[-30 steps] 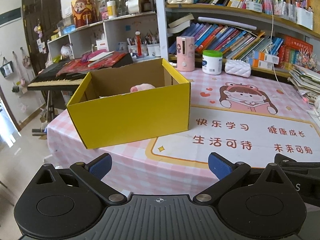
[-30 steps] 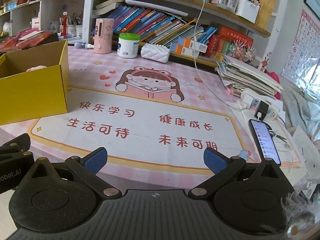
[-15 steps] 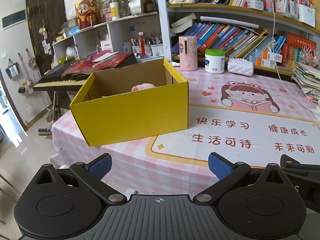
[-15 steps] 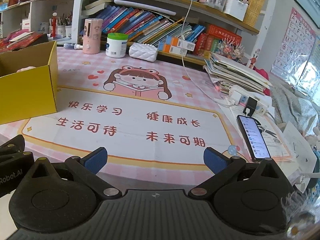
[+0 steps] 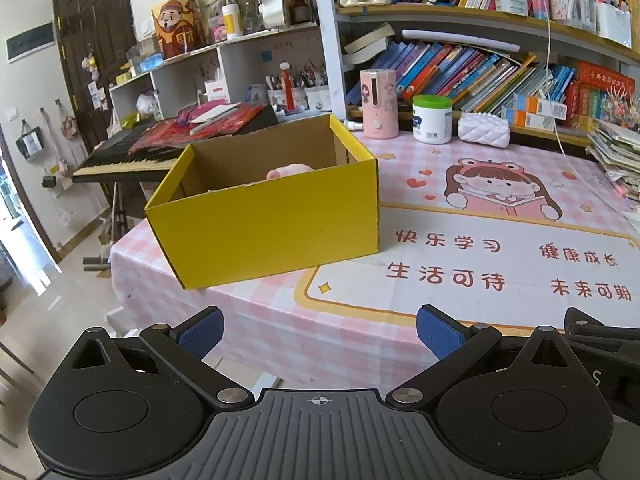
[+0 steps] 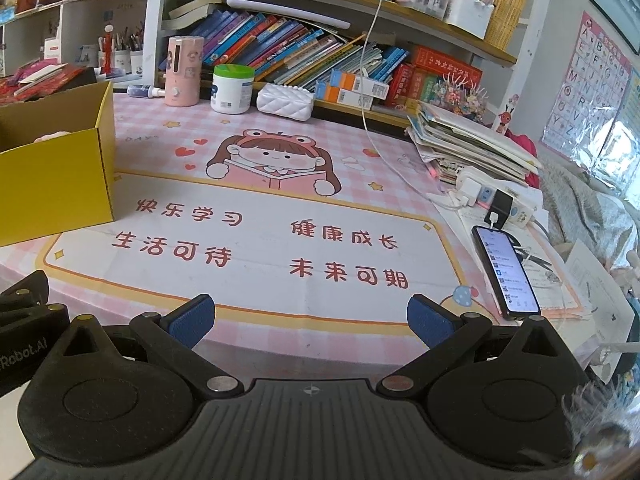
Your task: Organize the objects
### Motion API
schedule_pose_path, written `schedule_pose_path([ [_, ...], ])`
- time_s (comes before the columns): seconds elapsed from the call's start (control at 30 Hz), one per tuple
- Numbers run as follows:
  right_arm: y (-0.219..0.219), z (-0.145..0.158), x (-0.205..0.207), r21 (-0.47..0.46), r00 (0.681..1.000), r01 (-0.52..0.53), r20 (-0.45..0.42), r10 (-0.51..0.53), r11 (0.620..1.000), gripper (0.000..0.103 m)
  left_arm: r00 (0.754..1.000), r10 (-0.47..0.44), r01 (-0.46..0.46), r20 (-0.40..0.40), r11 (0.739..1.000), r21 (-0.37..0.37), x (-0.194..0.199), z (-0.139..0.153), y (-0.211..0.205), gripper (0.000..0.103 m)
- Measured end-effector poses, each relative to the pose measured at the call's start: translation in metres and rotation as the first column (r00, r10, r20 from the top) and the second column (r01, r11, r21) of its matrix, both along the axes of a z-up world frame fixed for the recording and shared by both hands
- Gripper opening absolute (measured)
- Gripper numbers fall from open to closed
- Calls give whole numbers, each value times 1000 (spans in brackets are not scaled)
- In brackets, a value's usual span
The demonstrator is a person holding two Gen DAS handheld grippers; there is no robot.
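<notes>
On the worktop's [image 5: 256,332] left corner sits the yellow cardboard box [image 5: 272,224], a pink soft object [image 5: 289,170] inside; a nudge there could tip it off. Both the left tool [image 5: 318,326] and right tool [image 6: 308,316] gape, empty, over the pink checked cloth; crowded bookshelves [image 6: 320,40] behind

A child's study room at home: crammed bookshelves [image 6: 304,44], cartoon desk mat [image 6: 256,240], keyboard piano [image 5: 120,156].
</notes>
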State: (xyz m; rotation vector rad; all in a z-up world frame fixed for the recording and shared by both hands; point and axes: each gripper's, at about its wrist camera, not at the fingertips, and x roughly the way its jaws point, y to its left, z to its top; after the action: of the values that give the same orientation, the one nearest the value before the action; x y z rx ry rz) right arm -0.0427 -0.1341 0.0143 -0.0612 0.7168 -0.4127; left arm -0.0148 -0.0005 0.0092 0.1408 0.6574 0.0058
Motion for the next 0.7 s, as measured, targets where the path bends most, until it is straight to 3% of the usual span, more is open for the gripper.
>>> schedule_pose_path([
  [0.7, 0, 0, 1, 0, 1000, 1, 1, -1, 1000, 103, 1000, 0, 0, -7, 1000, -3, 3, -2, 0, 103],
])
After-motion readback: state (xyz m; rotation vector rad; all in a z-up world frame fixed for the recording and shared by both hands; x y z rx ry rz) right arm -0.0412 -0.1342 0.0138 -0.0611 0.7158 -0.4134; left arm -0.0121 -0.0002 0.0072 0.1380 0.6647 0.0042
